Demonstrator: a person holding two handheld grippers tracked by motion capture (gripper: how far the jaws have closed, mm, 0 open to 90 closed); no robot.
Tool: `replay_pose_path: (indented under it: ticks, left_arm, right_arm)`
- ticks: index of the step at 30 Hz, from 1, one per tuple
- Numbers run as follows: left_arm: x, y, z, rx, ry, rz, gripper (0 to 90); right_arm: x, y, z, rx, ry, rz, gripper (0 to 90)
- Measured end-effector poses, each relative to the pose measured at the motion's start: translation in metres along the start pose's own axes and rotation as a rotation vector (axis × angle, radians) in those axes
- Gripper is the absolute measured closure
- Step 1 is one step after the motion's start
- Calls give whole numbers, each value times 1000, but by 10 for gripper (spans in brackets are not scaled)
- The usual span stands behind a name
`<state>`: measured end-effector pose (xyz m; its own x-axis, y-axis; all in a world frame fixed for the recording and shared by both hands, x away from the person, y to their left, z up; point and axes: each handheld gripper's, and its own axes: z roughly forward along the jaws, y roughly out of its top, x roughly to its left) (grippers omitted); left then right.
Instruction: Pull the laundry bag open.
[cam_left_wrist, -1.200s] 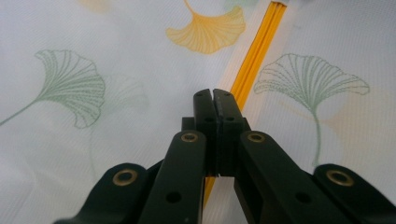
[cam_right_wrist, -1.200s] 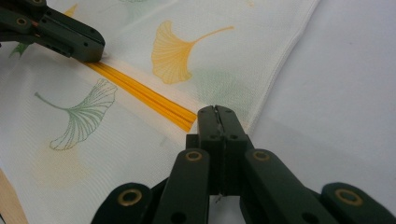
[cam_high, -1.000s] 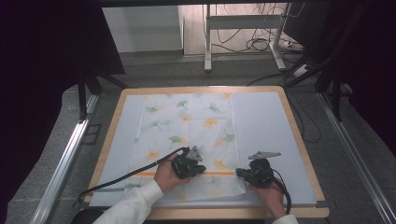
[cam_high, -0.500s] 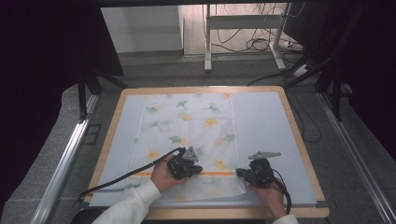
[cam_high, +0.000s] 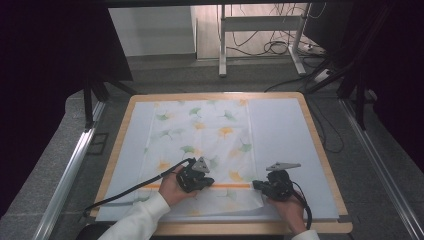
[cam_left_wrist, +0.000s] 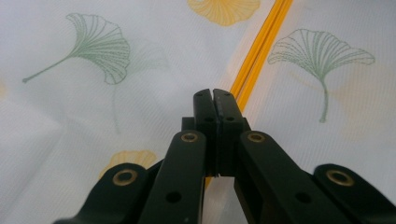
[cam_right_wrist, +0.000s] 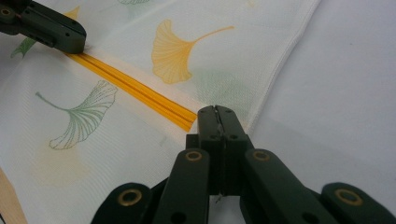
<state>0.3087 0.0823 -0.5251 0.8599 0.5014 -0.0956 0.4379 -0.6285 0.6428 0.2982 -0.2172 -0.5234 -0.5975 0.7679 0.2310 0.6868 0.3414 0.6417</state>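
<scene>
A thin white cloth (cam_high: 200, 125) printed with green and yellow ginkgo leaves lies flat on the table, with an orange strip (cam_high: 227, 186) across its near part. My left gripper (cam_high: 206, 182) is shut, its tips (cam_left_wrist: 213, 95) down on the cloth right beside the orange strip (cam_left_wrist: 261, 42). My right gripper (cam_high: 255, 185) is shut too, its tips (cam_right_wrist: 215, 112) at the right end of the orange strip (cam_right_wrist: 140, 93), close to the cloth's right edge. Whether either one pinches fabric I cannot tell. The left gripper's jaw (cam_right_wrist: 56, 30) rests farther along the strip.
The cloth lies on a pale sheet (cam_high: 280, 130) covering a wood-rimmed board (cam_high: 215, 96). A black cable (cam_high: 125, 192) trails left from the left gripper. Metal rails (cam_high: 70, 175) run along both sides, and a desk frame with cables (cam_high: 260, 45) stands behind.
</scene>
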Motion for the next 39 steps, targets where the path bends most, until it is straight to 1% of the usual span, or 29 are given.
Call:
replay_pose_path:
  ticks: [6, 12, 14, 15, 16, 18, 19, 22, 31, 34, 39]
  left_arm:
    - [1, -3, -3, 5, 9, 2, 900]
    - [2, -6, -5, 6, 13, -5, 900]
    - [2, -7, -7, 13, 23, 8, 900]
    - [3, -8, -8, 15, 36, 11, 900]
    - [3, -8, -8, 15, 36, 11, 900]
    - [4, -10, -10, 18, 42, 8, 900]
    - [6, -12, -11, 20, 47, -3, 900]
    - [10, -16, -14, 18, 38, -27, 900]
    - [17, -25, -23, 25, 34, -50, 900]
    - [18, -28, -26, 31, 41, -47, 900]
    - [23, -36, -32, 34, 45, -64, 900]
  right_arm:
    - [0, 0, 0, -2, 1, -1, 900]
    - [0, 0, 0, -2, 0, -2, 900]
    - [0, 0, 0, -2, -1, -2, 900]
    - [0, 0, 0, -1, 0, -4, 900]
    - [0, 0, 0, -1, 0, -4, 900]
    - [0, 0, 0, -1, 0, -4, 900]
    - [0, 0, 0, -2, 0, -3, 899]
    - [0, 0, 0, -1, 0, -4, 900]
    - [0, 0, 0, -1, 0, -1, 900]
    - [0, 0, 0, -1, 0, -1, 900]
    - [0, 0, 0, -1, 0, 0, 900]
